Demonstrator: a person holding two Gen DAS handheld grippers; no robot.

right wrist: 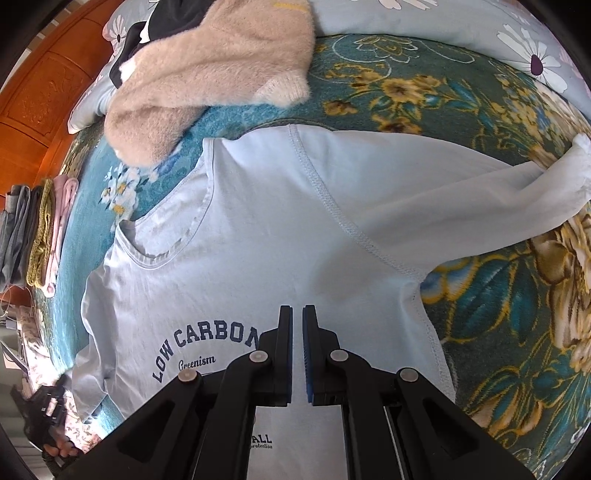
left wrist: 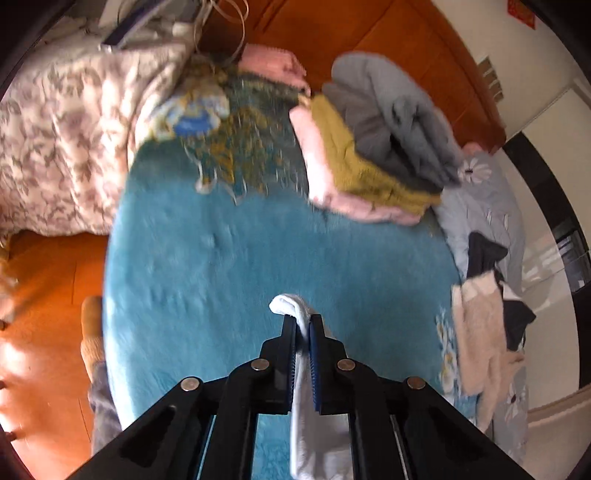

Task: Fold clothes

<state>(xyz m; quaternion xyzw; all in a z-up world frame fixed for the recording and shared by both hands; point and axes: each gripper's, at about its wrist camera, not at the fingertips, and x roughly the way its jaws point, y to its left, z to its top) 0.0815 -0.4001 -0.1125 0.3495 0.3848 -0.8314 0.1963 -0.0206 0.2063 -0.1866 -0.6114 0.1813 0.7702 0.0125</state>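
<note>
A pale blue long-sleeved shirt [right wrist: 258,229] printed "LOW CARBON" lies face up on the teal floral blanket [right wrist: 480,314]. One sleeve [right wrist: 517,192] stretches out to the right. My right gripper [right wrist: 297,312] is shut with nothing between its fingers and points down over the shirt's chest, beside the lettering. In the left wrist view my left gripper [left wrist: 303,319] is shut on a fold of whitish sleeve cloth [left wrist: 291,304]. That cloth hangs down between the fingers above the plain teal part of the blanket [left wrist: 221,277].
A stack of folded clothes [left wrist: 369,147], pink, mustard and grey, sits at the blanket's far side [right wrist: 37,229]. A beige fuzzy sweater [right wrist: 214,66] and dark garments lie on a pale flowered duvet [right wrist: 480,29]. A floral quilt [left wrist: 55,129], a wooden headboard [left wrist: 369,29] and a slippered foot [left wrist: 92,332] border the bed.
</note>
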